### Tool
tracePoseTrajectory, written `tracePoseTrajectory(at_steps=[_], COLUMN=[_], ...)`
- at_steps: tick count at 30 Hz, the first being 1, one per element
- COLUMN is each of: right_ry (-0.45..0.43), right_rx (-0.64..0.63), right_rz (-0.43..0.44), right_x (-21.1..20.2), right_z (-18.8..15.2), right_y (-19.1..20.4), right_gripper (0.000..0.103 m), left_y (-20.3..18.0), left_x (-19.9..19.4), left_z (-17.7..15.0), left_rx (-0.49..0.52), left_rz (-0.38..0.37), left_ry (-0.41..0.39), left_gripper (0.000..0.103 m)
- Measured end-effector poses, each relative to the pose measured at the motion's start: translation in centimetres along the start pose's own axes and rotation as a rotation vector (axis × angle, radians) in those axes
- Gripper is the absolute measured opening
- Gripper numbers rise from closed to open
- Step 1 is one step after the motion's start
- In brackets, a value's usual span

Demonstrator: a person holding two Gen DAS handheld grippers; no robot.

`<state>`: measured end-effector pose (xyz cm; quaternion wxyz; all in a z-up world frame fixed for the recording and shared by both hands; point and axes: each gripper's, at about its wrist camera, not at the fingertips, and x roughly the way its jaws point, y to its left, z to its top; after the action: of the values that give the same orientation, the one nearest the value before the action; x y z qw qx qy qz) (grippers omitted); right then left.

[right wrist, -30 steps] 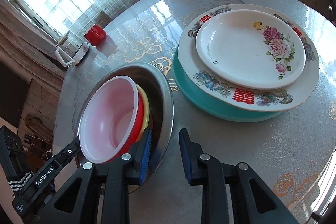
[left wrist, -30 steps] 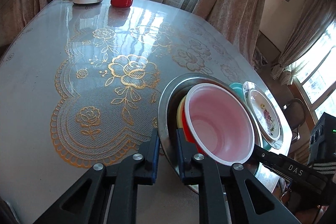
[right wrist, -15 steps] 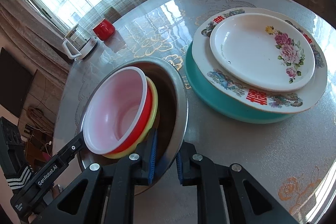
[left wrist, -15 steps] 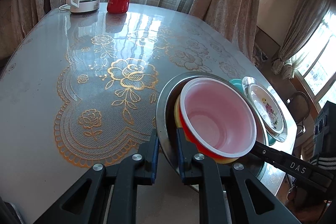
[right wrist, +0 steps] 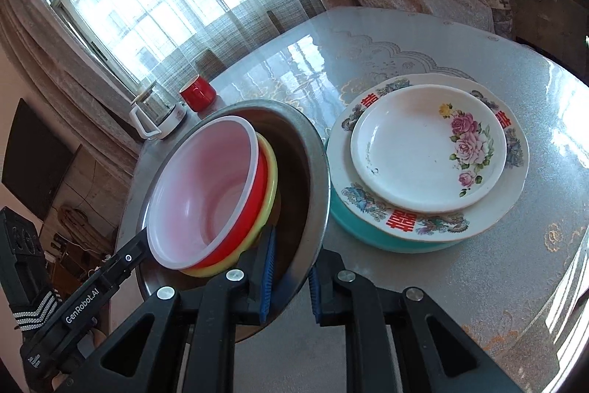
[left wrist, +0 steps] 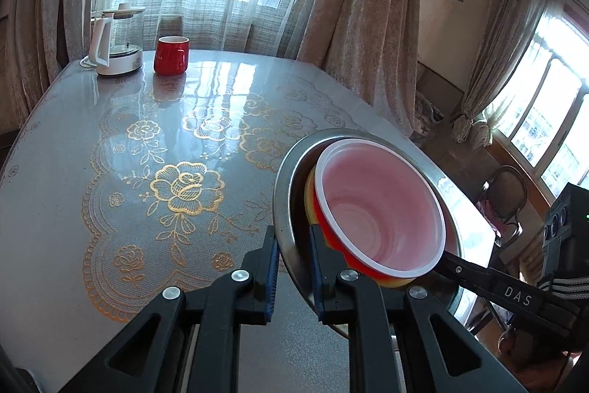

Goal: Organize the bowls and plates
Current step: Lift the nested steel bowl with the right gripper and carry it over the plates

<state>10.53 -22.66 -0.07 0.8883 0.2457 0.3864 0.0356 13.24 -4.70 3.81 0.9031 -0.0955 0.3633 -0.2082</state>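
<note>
Left wrist view: the left gripper (left wrist: 292,267) is clamped on the near rim of a wide steel basin (left wrist: 285,205), one blue pad outside the rim and one inside. The basin is dull grey metal with a flat lip. Nested in it sit a yellow bowl (left wrist: 311,197) and a red bowl (left wrist: 333,238), topped by a pale pink bowl (left wrist: 379,209) with a white rim. The stack leans to one side inside the basin, which is held tilted above the table (left wrist: 110,142) with its gold flower pattern. At the far end stand a red mug (left wrist: 171,56) and a kettle (left wrist: 116,41).

In the right wrist view the right gripper (right wrist: 291,273) pinches the opposite rim the same way. Just beside the basin is a flowered plate (right wrist: 427,146) on a larger patterned plate (right wrist: 515,150), both stacked on a teal dish (right wrist: 368,227). The basin hides the teal dish's left edge, and the bowls cover the basin's floor.
</note>
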Motion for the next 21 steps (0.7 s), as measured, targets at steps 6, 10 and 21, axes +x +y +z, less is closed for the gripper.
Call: tracePoseTrajectory(at_steps=[6, 10, 21], right_ry=[-0.060, -0.091, -0.111], right_rx=[0.027, 0.055, 0.153], right_rz=[-0.029, -0.062, -0.129], right_x=[-2.0, -2.8, -1.9], right_z=[1.9, 3.0, 5.3], right_y=[-2.3, -4.5, -10.9], right_gripper=[0.016, 0.016, 0.016], left_y=[-3.8, -6.4, -11.0], left_x=[2.1, 4.5, 11.3], left_z=[2.0, 2.7, 3.3], left_rx=[0.042, 0.072, 0.113], left_rz=[-0.050, -0.077, -0.105], left_ry=[-0.005, 0.006, 0.074], left_gripper=[0.016, 0.016, 0.015])
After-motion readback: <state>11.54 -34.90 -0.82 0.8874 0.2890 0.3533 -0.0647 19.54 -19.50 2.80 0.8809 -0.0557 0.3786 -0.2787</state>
